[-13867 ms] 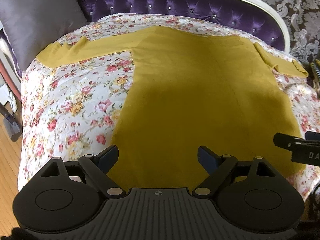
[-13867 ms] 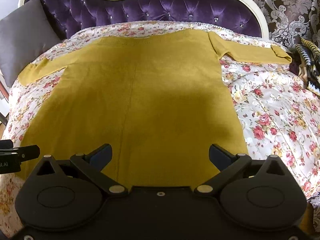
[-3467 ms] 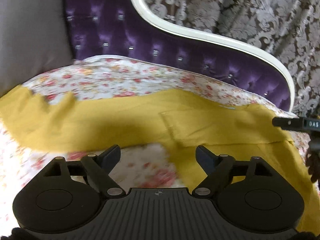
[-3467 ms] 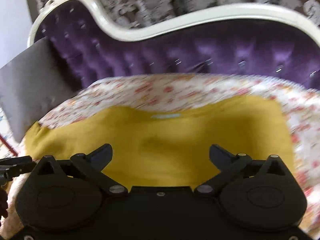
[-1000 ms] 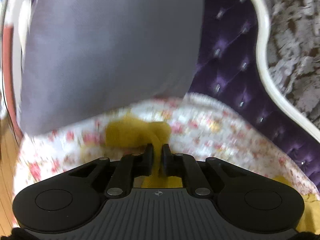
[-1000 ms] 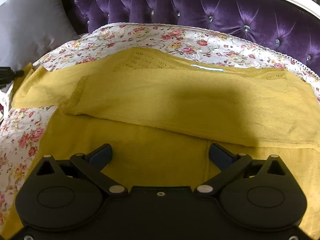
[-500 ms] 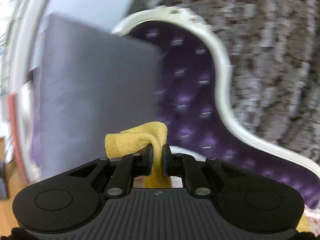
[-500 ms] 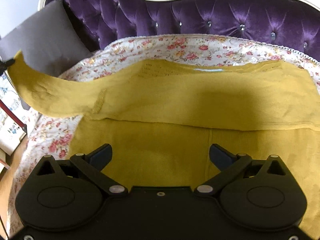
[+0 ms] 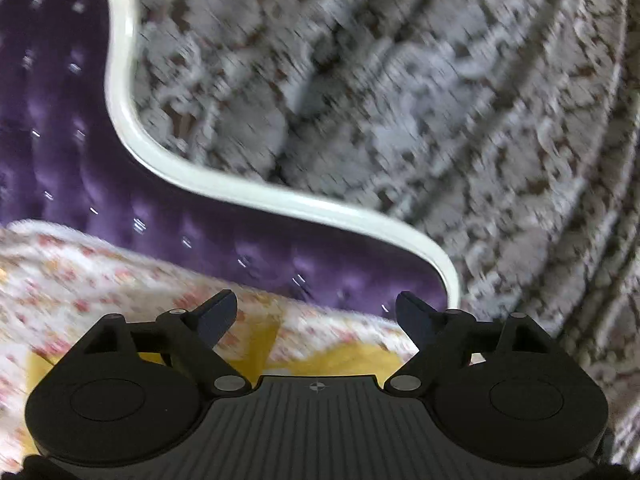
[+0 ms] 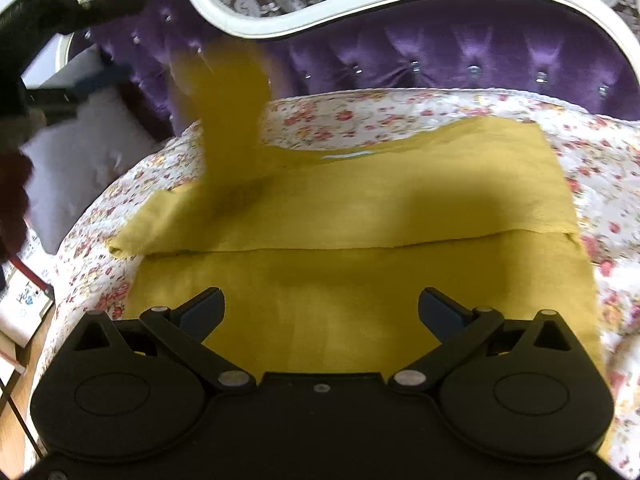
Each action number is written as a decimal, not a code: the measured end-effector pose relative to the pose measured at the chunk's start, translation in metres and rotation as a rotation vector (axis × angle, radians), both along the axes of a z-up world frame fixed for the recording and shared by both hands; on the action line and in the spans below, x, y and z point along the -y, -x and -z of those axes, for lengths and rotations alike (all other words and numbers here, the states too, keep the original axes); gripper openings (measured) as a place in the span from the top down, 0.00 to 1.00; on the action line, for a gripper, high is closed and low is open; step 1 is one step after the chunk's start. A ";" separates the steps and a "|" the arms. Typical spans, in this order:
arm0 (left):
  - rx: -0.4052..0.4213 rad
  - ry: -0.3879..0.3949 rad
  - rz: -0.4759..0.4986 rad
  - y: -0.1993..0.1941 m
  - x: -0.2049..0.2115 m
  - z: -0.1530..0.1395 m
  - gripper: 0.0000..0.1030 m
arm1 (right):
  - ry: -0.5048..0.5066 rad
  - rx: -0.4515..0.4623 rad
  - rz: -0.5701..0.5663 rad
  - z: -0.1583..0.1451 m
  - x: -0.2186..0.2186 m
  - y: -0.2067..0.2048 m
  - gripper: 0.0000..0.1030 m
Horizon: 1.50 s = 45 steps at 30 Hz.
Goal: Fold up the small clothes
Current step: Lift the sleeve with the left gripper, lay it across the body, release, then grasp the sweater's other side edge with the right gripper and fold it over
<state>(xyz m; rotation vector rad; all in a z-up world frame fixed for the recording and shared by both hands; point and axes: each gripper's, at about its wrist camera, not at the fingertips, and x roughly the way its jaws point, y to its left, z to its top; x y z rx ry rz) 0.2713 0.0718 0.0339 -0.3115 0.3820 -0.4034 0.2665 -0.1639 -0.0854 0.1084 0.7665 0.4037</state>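
The mustard-yellow knitted garment (image 10: 360, 216) lies spread on the floral quilted bed (image 10: 592, 148), one sleeve (image 10: 228, 108) airborne near the purple tufted headboard (image 10: 440, 52). The left tongs (image 9: 316, 312) are opening, nothing between their jaws; the right tongs (image 10: 320, 308) hover spread and empty over the garment's lower part. The loose sleeve could likely land bunched or crooked, spoiling the fold, because it falls unguided.

Bed (image 10: 400, 112): floral quilted cover, purple tufted headboard (image 10: 460, 52) with white frame. Mustard garment (image 10: 360, 240) lies directly on cover, partly folded, one sleeve (image 10: 228, 112) lifted off the surface, blurred. Grey pillow (image 10: 80, 168) at the bed's left head end.
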 end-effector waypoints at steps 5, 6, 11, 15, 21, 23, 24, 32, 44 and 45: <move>-0.039 -0.007 -0.013 0.022 -0.009 0.017 0.14 | -0.002 0.010 0.025 -0.003 0.011 0.001 0.00; -0.068 -0.008 -0.021 0.026 -0.013 0.023 0.14 | -0.003 0.009 0.025 -0.002 0.012 0.000 0.00; -0.192 -0.089 -0.058 0.044 -0.025 0.055 0.09 | -0.019 0.007 -0.002 0.000 0.003 -0.010 0.00; -0.258 -0.186 -0.069 0.055 -0.024 0.087 0.10 | -0.030 0.034 -0.017 -0.003 -0.003 -0.028 0.00; -0.288 -0.246 -0.079 0.065 -0.023 0.118 0.10 | -0.069 0.073 -0.028 -0.001 -0.007 -0.069 0.01; -0.288 -0.261 -0.084 0.068 -0.024 0.122 0.10 | -0.058 0.065 -0.033 0.004 -0.011 -0.084 0.01; -0.289 -0.252 -0.086 0.068 -0.026 0.123 0.10 | -0.045 0.061 -0.031 0.007 -0.013 -0.090 0.07; -0.307 -0.149 -0.109 0.066 -0.040 0.126 0.09 | 0.053 0.029 -0.002 0.028 -0.023 -0.118 0.45; -0.311 -0.161 -0.111 0.066 -0.036 0.127 0.09 | 0.007 0.209 -0.052 -0.046 -0.018 -0.088 0.87; -0.311 -0.164 -0.111 0.066 -0.036 0.127 0.09 | 0.009 0.223 -0.045 -0.055 -0.012 -0.086 0.87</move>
